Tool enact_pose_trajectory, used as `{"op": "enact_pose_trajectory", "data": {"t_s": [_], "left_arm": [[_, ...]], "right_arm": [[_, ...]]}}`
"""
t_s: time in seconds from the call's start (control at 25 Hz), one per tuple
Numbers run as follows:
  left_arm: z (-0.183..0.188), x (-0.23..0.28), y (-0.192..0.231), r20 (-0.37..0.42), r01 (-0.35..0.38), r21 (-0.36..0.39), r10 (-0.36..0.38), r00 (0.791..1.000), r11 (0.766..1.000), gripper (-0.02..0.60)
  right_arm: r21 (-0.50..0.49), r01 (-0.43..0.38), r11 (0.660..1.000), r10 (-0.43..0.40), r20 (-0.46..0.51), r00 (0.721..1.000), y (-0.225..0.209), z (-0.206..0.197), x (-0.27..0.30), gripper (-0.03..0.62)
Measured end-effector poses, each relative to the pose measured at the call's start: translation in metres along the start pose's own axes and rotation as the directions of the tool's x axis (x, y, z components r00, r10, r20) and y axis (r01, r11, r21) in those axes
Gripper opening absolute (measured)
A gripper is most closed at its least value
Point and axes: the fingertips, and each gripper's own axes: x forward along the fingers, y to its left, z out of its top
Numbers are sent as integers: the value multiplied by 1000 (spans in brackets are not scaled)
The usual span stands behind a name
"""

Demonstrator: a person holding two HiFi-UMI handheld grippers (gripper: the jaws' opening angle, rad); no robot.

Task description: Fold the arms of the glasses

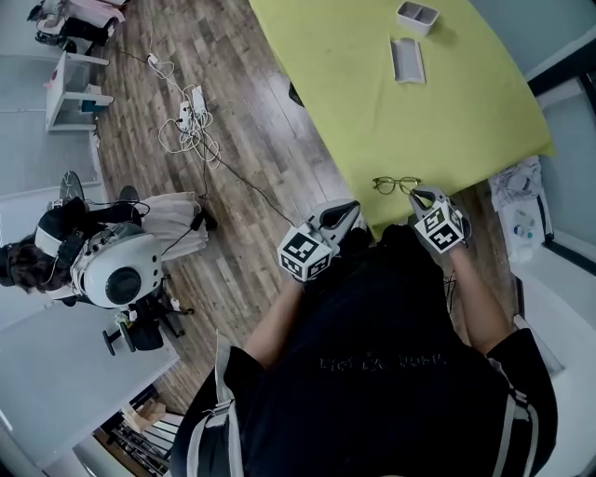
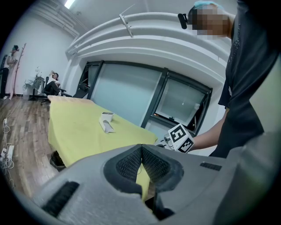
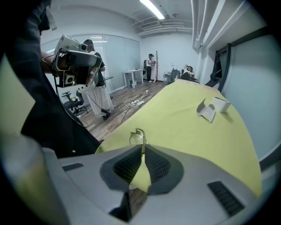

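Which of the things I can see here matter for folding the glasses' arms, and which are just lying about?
For the job:
- glasses, at the table's near edge
- right gripper, shut on the glasses
- left gripper, shut, holding nothing

Lying about:
- small white box
- white stand
- cables on the floor

A yellow table bears a white tray near a white stand; cables litter the floor.

Glasses on yellow table, right gripper alongside
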Motion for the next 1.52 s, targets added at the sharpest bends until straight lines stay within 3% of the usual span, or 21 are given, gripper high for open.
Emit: {"op": "enact_pose_trajectory", "data": {"t_s": [0.72,1.52], "left_arm": [[-7,-3,7,-20,-33,-34,32,999,999,18],[-10,-21,11,7,-90,-78,90,996,993,18]], "right_arm": [[56,3,998,3,-96,995,-14,-50,27,37],[80,7,997,4,-140,990,-14,-65,48,37]]}}
